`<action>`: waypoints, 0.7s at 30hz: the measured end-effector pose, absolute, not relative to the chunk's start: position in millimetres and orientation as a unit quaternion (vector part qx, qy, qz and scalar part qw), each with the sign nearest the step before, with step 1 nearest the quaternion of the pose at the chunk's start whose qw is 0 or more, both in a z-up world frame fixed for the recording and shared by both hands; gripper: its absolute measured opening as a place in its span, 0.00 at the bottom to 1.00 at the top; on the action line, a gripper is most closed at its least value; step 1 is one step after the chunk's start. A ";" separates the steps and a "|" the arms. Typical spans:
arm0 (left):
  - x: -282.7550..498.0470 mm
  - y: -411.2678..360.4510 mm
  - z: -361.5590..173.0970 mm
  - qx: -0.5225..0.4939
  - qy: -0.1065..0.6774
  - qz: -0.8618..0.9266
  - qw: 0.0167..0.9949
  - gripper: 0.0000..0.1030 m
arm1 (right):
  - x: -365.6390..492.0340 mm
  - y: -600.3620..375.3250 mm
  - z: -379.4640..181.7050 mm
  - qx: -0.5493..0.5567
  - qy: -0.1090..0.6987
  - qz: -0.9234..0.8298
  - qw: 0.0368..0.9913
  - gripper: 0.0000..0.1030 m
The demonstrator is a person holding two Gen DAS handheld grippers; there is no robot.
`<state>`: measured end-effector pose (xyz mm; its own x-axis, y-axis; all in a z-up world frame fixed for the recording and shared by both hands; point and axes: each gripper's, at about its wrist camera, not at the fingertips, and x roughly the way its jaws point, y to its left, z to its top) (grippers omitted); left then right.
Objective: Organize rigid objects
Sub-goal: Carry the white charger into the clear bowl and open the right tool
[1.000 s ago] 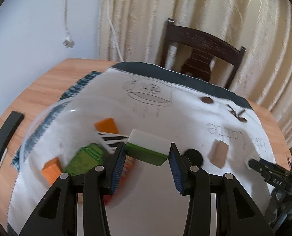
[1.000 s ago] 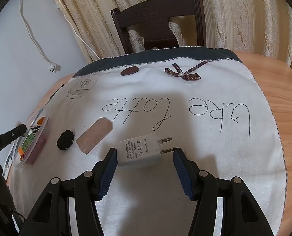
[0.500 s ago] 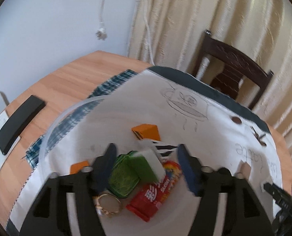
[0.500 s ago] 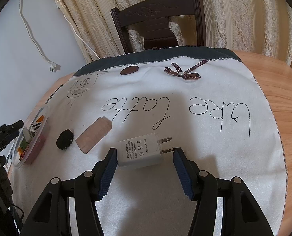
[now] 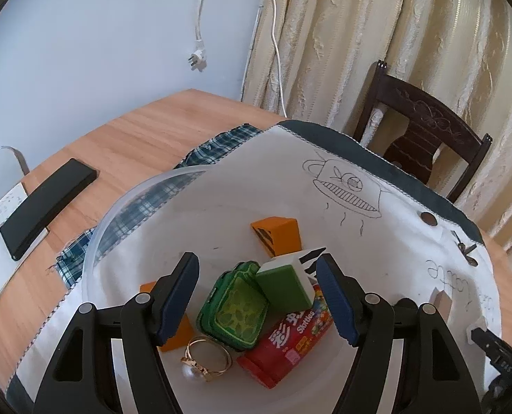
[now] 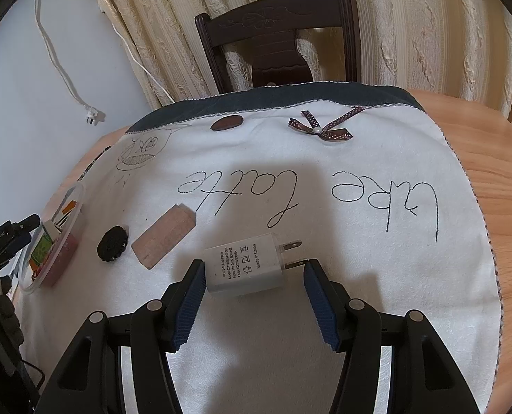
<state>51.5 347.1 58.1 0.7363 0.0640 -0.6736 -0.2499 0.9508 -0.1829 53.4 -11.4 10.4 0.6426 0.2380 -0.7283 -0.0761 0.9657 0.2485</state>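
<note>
My left gripper hangs open over a clear plastic bowl. In the bowl lie a green-and-white tile, a green case, two orange blocks, a red Skittles pack and a gold pearl ring. The tile rests on the case and the pack, free of the fingers. My right gripper is open around a white power adapter that lies on the white cloth; its left pad is at the adapter's end. A wooden block and a black round piece lie to the left.
A black phone and a notebook sit on the wooden table left of the bowl. A dark chair stands behind the table, before curtains. A brown ribbon bow and a brown oval patch sit near the cloth's far edge.
The left gripper opened and let the green-and-white tile drop into the bowl, then swung left and higher. The right gripper and the adapter have not moved.
</note>
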 end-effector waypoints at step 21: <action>43.9 371.2 54.8 -0.156 0.339 0.090 0.923 0.69 | 48.9 67.4 51.6 0.040 0.403 0.157 0.901 0.59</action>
<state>43.9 371.2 54.8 0.7538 0.0599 -0.6543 -0.2710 0.9355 -0.2266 48.9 67.4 51.6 0.6253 0.3157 -0.7137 -0.2505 0.9473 0.1995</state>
